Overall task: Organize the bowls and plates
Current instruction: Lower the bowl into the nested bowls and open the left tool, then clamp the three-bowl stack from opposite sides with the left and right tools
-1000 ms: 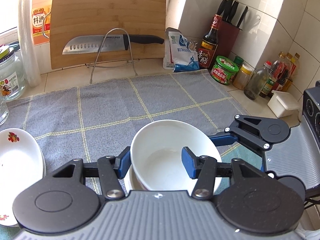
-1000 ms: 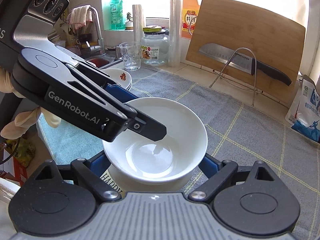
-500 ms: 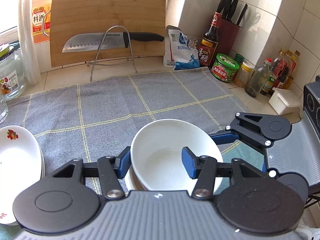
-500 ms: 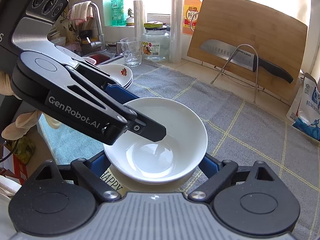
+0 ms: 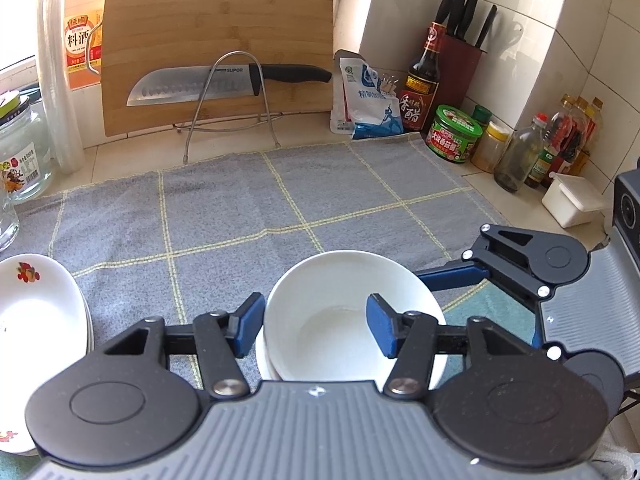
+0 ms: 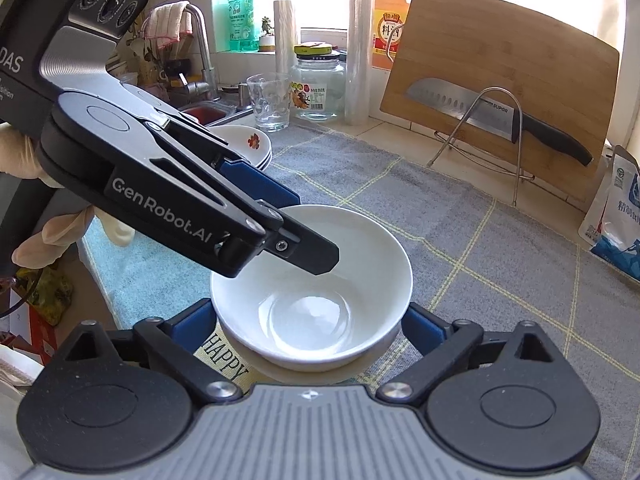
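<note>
A white bowl (image 5: 320,332) (image 6: 320,312) sits nested in a second white dish (image 6: 304,372) on the grey checked towel (image 5: 240,208). My left gripper (image 5: 315,308) (image 6: 304,226) straddles the bowl's rim, one pad outside and one inside. Its jaws are opening, and the pads look just off the wall between them. My right gripper (image 6: 310,318) flanks the bowl from the near side. Its jaws are opening wide, with a gap between each blue pad and the bowl. One of its fingers (image 5: 452,276) shows beside the bowl in the left wrist view. Flower-printed plates (image 5: 36,312) (image 6: 244,140) are stacked at the towel's left.
A bamboo cutting board (image 5: 216,40) and a knife (image 5: 224,80) on a wire rack stand at the back. Sauce bottles (image 5: 420,84), a green tub (image 5: 454,134) and a white box (image 5: 572,200) line the right wall. A jar (image 6: 318,84), a glass (image 6: 270,100) and the sink (image 6: 204,112) lie left.
My right gripper's pads have spread away from the bowl's sides. My left gripper's pads have parted slightly. Neither the bowl nor the hands have shifted.
</note>
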A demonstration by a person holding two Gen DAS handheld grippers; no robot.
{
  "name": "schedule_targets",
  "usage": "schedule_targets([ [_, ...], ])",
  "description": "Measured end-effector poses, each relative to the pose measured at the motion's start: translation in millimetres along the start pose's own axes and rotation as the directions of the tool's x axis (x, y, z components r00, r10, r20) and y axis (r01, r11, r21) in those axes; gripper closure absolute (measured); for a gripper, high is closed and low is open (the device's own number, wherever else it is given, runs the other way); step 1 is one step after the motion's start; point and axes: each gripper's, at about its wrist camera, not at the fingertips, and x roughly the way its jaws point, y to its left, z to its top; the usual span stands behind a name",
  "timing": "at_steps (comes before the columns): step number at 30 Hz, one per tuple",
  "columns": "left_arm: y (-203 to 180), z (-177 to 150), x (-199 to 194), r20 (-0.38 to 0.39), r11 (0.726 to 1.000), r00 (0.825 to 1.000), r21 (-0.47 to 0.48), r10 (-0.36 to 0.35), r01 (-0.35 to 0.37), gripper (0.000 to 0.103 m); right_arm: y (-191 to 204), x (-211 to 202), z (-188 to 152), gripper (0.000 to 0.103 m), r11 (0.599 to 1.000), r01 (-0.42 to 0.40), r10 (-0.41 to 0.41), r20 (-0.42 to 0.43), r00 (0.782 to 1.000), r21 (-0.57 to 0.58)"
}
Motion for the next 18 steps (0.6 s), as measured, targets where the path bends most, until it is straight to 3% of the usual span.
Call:
schedule_targets([
  [2, 2, 0, -3, 0.012, 1.0, 1.0, 0.0, 0.013, -0.013, 0.038, 0, -2, 1, 0.0, 1.0, -0.007, 0.007, 0.004, 1.0, 0.001],
  [7, 9, 1, -16, 0.074, 1.0, 0.997, -0.001, 0.019, -0.019, 0.03, 0, -9, 1, 0.0, 1.0, 0.008, -0.008, 0.006, 1.0, -0.008],
  [12, 11, -3, -42, 0.21, 0.998, 0.977, 0.052, 0.028, -0.04, 0.002, -1, -21, 2, 0.0, 0.999, 0.014, -0.013, 0.024, 1.0, -0.037],
  [18, 16, -10, -58, 0.259, 0.993, 0.966, 0.116, -0.006, -0.025, 0.001, -4, -26, 1, 0.0, 0.995, 0.023, -0.022, 0.012, 1.0, -0.101],
])
